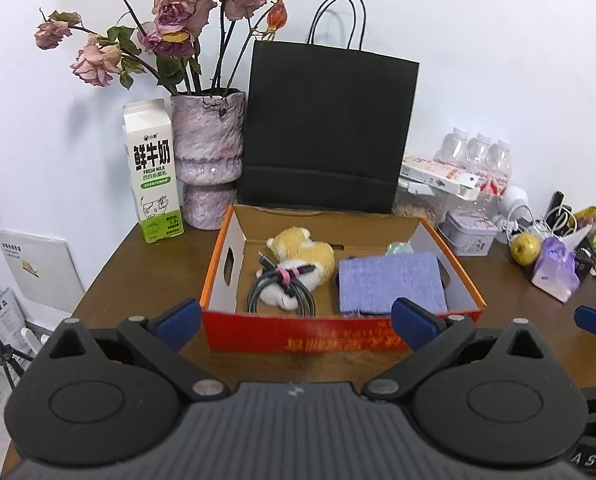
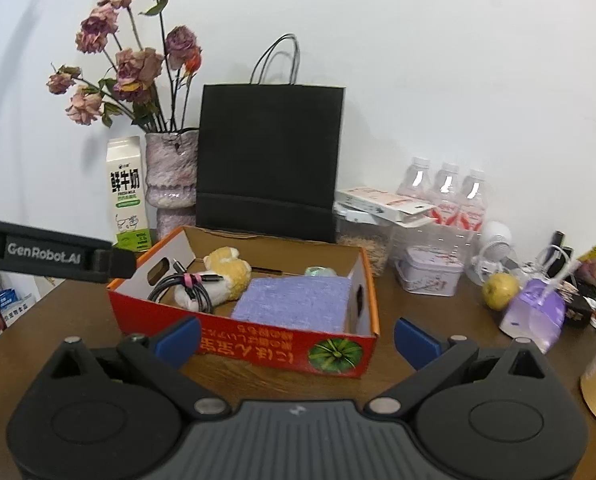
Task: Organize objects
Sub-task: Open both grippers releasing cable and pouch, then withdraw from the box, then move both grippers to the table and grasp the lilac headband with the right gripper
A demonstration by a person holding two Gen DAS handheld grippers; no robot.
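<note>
White wall behind, brown wooden table [image 1: 146, 276] crowded along its far edge.

At the middle of the table, a red cardboard box [image 1: 338, 332], open on top. Inside: a coiled black cable [image 1: 280, 292] with a pink tie at 9 o'clock, lying over a yellow-and-white plush toy [image 1: 304, 252]; a folded purple cloth [image 1: 392, 284] at 3 o'clock; something pale green [image 1: 400, 247] at the far right corner, too hidden to name.

Left gripper [image 1: 296, 320] just before the box's near wall, spread wide, holding nothing. Right gripper [image 2: 296, 338] likewise parted and empty, facing the box's near right corner.

Outward at 12 o'clock: a black paper bag [image 1: 330, 128], a vase of dried roses [image 1: 210, 160], a milk carton [image 1: 154, 176]. At 2 to 3 o'clock: water bottles [image 2: 446, 192], a small tin [image 2: 432, 274], a yellow-green pear [image 2: 500, 286], a purple tissue pack [image 2: 536, 314], tangled white cords.

Seemingly well under way: several things boxed already. Likely left: the loose clutter on the right, though which pieces belong in the box cannot be told.
</note>
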